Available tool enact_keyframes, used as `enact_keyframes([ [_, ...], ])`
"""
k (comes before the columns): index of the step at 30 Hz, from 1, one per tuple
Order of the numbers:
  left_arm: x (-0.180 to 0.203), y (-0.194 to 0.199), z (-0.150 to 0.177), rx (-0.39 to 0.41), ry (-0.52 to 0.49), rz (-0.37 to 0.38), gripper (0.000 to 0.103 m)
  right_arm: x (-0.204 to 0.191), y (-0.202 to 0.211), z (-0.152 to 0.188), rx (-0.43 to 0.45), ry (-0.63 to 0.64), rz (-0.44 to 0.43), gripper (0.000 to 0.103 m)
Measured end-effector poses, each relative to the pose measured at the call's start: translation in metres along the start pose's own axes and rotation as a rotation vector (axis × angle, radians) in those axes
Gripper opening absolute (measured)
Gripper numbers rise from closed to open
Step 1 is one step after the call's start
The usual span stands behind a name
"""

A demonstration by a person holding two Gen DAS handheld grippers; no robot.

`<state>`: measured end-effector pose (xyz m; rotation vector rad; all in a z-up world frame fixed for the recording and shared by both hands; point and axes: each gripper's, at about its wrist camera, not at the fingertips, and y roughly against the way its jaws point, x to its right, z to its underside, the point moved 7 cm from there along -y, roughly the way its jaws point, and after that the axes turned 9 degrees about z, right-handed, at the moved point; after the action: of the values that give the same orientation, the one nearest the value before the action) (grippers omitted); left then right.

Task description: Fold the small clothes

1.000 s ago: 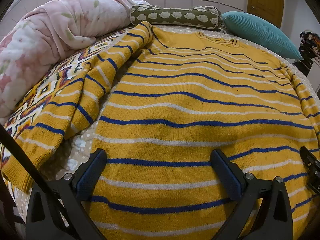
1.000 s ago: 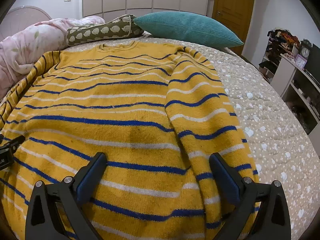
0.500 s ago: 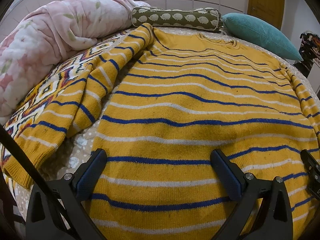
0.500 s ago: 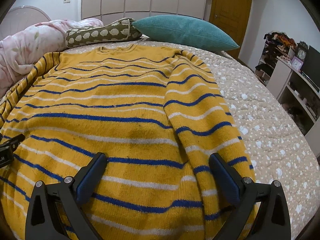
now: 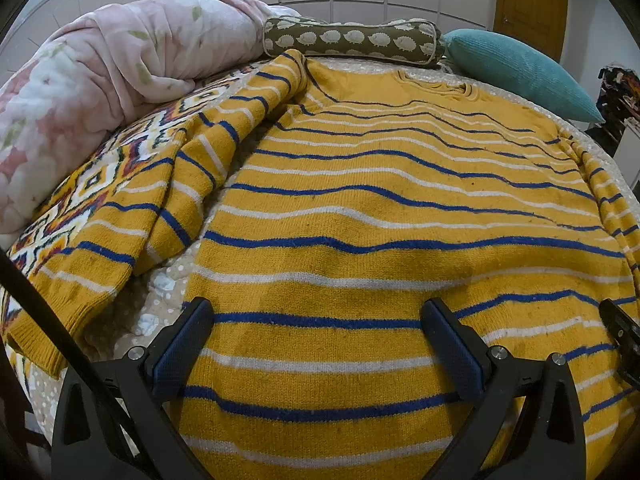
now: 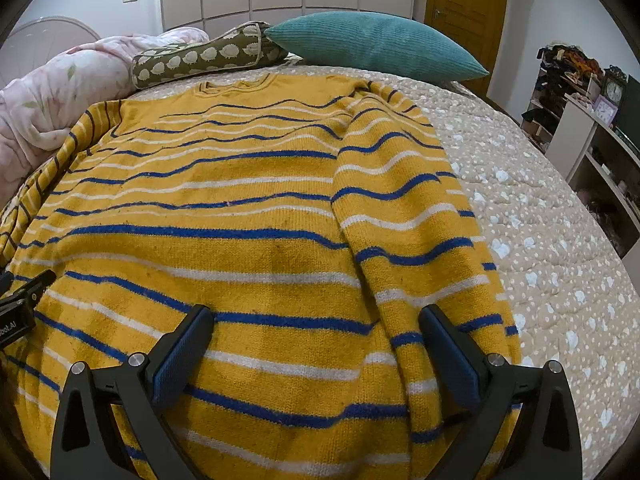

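Note:
A yellow sweater [image 5: 380,216] [image 6: 224,216] with blue and white stripes lies spread flat on the bed, collar toward the pillows. Its left sleeve [image 5: 160,200] trails off to the left over a patterned blanket. Its right sleeve [image 6: 404,220] is laid down along the body's right side. My left gripper [image 5: 318,316] hovers open over the lower body of the sweater, nothing between its fingers. Over the hem area near the right sleeve, my right gripper [image 6: 316,316] is also open and holds nothing. Each view catches an edge of the other gripper.
A pink floral duvet [image 5: 100,76] is bunched at the left. A green hedgehog-print bolster [image 5: 352,38] and a teal pillow [image 6: 372,46] lie at the head of the bed. Beige dotted bedspread [image 6: 540,232] stretches right. Shelves with clutter [image 6: 592,120] stand beyond the bed's right side.
Both grippers have risen or tipped slightly, so the sweater sits a little lower in each view. The sweater itself has not moved, and both grippers stay open.

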<state>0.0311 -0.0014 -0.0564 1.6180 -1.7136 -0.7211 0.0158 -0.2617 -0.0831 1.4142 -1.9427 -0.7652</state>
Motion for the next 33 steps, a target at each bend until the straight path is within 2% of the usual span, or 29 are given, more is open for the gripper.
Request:
enact_keyframes([
  [3,0.0,0.001,-0.001,0.004,0.008,0.016,0.103,-0.001,0.003,0.001,0.019,0.004,0.009,0.103],
  [8,-0.009,0.023,0.0,0.021,0.078,0.057,0.101,-0.002,0.004,0.003,0.028,0.01,0.016,0.103],
  [13,-0.025,0.055,-0.001,0.064,0.038,-0.01,0.093,-0.003,0.005,0.003,0.032,0.011,0.021,0.103],
  [20,-0.084,0.097,-0.008,0.149,0.117,-0.051,0.094,-0.003,0.006,0.002,0.037,0.011,0.023,0.103],
  [24,-0.112,0.09,-0.012,0.128,0.111,-0.099,0.093,-0.002,0.006,0.002,0.037,0.011,0.023,0.103],
  [26,-0.119,0.079,-0.011,0.098,0.098,-0.097,0.093,-0.003,0.006,0.002,0.037,0.011,0.023,0.103],
  [27,-0.121,0.073,-0.01,0.078,0.087,-0.093,0.087,-0.003,0.006,0.002,0.038,0.011,0.024,0.103],
  [28,-0.123,0.069,-0.009,0.067,0.081,-0.101,0.065,-0.003,0.006,0.002,0.038,0.011,0.025,0.103],
  [29,-0.128,0.066,-0.009,0.048,0.077,-0.12,0.051,-0.002,0.007,0.002,0.038,0.011,0.024,0.103],
  [30,-0.134,0.061,-0.009,0.026,0.081,-0.147,0.031,-0.002,0.007,0.002,0.038,0.011,0.024,0.103],
  [33,-0.168,0.056,-0.017,0.021,0.157,-0.221,0.028,-0.002,0.007,0.002,0.038,0.011,0.024,0.103],
])
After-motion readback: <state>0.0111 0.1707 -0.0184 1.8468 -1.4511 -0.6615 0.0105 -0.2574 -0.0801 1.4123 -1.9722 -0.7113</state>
